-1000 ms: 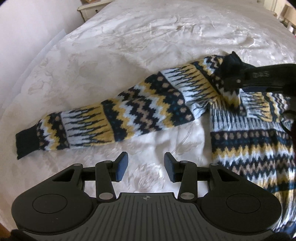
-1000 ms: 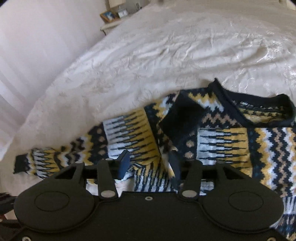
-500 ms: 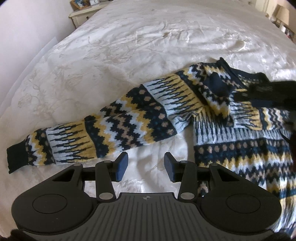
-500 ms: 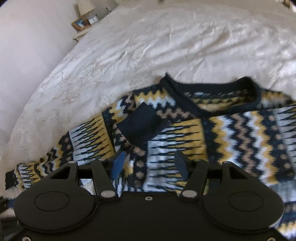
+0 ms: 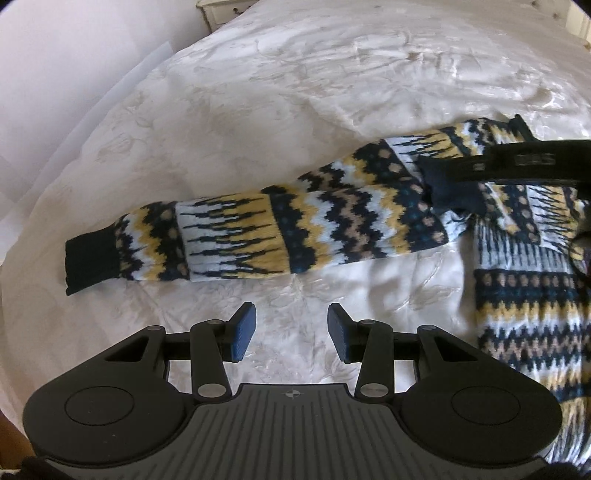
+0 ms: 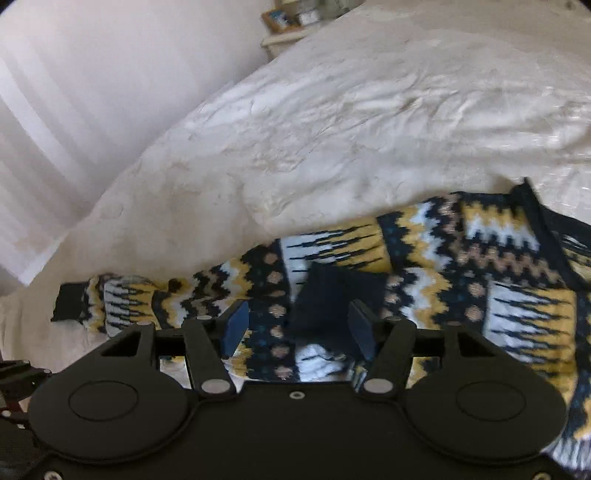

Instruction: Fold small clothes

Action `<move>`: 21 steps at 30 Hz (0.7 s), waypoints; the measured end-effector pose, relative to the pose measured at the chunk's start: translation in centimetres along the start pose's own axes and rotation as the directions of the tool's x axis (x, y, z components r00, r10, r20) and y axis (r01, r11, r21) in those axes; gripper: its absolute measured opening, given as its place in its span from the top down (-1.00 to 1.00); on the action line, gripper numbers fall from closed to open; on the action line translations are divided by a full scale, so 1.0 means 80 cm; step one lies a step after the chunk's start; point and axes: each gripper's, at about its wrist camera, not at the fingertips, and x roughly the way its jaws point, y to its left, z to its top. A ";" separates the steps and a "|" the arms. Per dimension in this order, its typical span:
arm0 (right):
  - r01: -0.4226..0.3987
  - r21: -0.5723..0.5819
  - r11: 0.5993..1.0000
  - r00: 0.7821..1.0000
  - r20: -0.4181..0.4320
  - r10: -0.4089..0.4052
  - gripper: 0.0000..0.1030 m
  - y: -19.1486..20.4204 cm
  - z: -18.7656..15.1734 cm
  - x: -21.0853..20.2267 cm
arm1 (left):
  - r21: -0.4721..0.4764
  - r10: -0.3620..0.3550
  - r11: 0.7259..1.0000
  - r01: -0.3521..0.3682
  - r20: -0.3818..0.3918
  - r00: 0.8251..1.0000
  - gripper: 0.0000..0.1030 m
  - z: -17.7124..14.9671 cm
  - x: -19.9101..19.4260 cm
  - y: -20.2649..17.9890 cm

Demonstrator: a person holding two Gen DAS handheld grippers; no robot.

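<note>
Since a second ago the right claw [image 6: 295, 328] has slid back left over the sweater [image 5: 524, 280], and its jaws have just been opening; the dark cuff [image 6: 328, 299] of the folded-over sleeve lies between the pads, but they do not press on it. Half a second ago the neckline sat ahead of this claw; now the far sleeve and shoulder fill its view instead.

Left claw [image 5: 291, 332]: jaws spread, same gap as before, nothing between them. Hovers over bare bedspread [image 5: 295, 92], just short of the outstretched sleeve [image 5: 280, 229]. Blue ribbed pads face each other.

Next out, left wrist view: outstretched sleeve lies flat across the bed, running left to right, dark cuff at its left end. Pattern of navy, mustard, pale blue and tan zigzags and dots.

Right of it: sweater body, lower part flat, striped bands running across. Other sleeve is folded inward over the chest, its dark cuff ending near the armpit of the outstretched sleeve. Right claw seen from the side as a black bar above that cuff.

Right wrist view somewhat blurred. Navy neckline [image 6: 543, 225] at the far right edge.

Beyond the sweater: wide stretch of wrinkled cream bedspread with a faint floral relief. Farthest: pale wall [image 6: 110, 74] at left, small cream nightstand [image 5: 225, 9] at the bed's far corner, small items on it too blurred to name.
</note>
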 end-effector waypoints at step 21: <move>0.594 0.280 0.754 0.792 -0.038 -0.610 -0.21 -0.336 -0.050 -0.166 | 0.053 -0.026 0.998 0.025 0.031 0.999 0.19 -0.026 -0.056 -0.119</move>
